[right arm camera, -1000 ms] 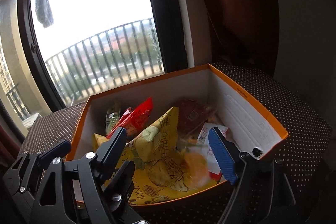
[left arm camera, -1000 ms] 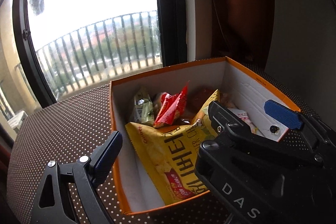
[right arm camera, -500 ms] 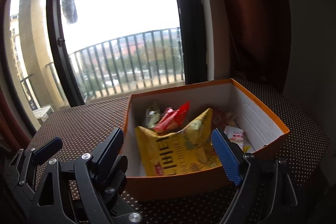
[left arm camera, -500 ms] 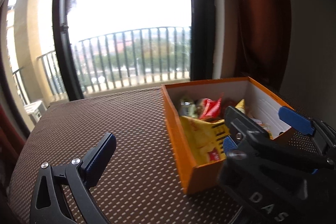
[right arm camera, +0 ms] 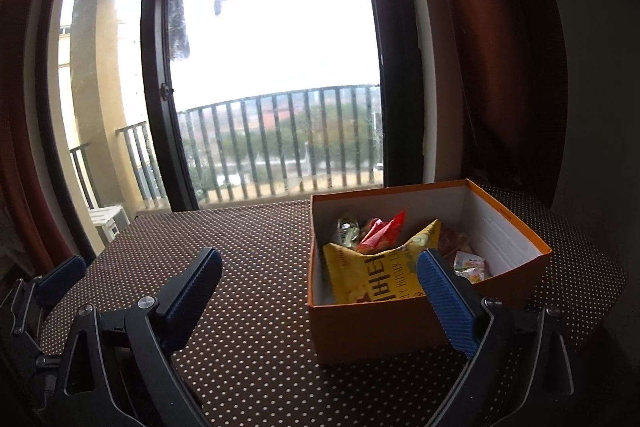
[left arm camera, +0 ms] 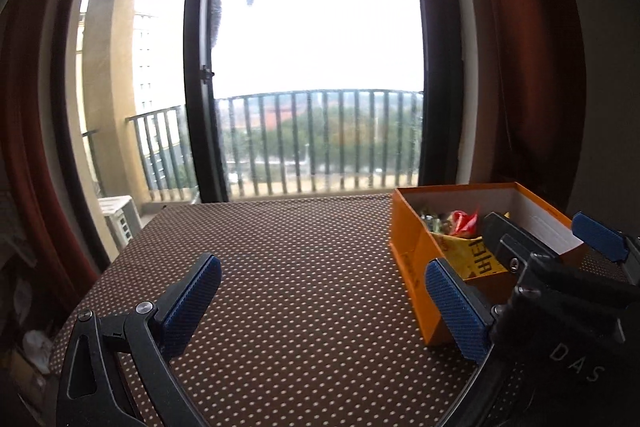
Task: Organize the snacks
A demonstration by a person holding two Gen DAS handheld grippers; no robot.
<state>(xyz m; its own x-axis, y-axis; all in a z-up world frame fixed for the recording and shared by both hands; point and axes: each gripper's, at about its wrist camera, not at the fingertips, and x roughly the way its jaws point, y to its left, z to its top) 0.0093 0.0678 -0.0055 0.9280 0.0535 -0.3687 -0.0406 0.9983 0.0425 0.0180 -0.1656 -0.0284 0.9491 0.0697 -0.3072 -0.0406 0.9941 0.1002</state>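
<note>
Both pairs of jaws stood wide with nothing between them: the left gripper [left arm camera: 324,301] was spread over bare dotted cloth, and the right gripper [right arm camera: 320,291] was opening, its blue pads clear of everything.

The orange box [right arm camera: 380,327] sat on the brown polka-dot tabletop [right arm camera: 256,259], toward the right side, near the curtain [right arm camera: 500,67]. The right wrist view looked down into it and showed the contents plainly: a big yellow chip bag [right arm camera: 372,281] leaning along the near wall, a red packet [right arm camera: 384,235] and a green-and-clear packet [right arm camera: 347,230] behind it, and a small white-and-orange packet [right arm camera: 472,267] at the right end on the white lining. That view also caught a blue pad of the left gripper at its far left edge.

The left wrist view showed far less of the box [left arm camera: 412,259]: it was seen from its left end, and the body of the right gripper [left arm camera: 524,271] stood in front and covered much of the inside, so only a strip of the yellow bag [left arm camera: 476,259] and the tip of the red packet [left arm camera: 464,221] appeared. What it gave instead was the wide bare stretch of tabletop [left arm camera: 280,259] left of the box, and the balcony railing [left arm camera: 320,139] through the window.
</note>
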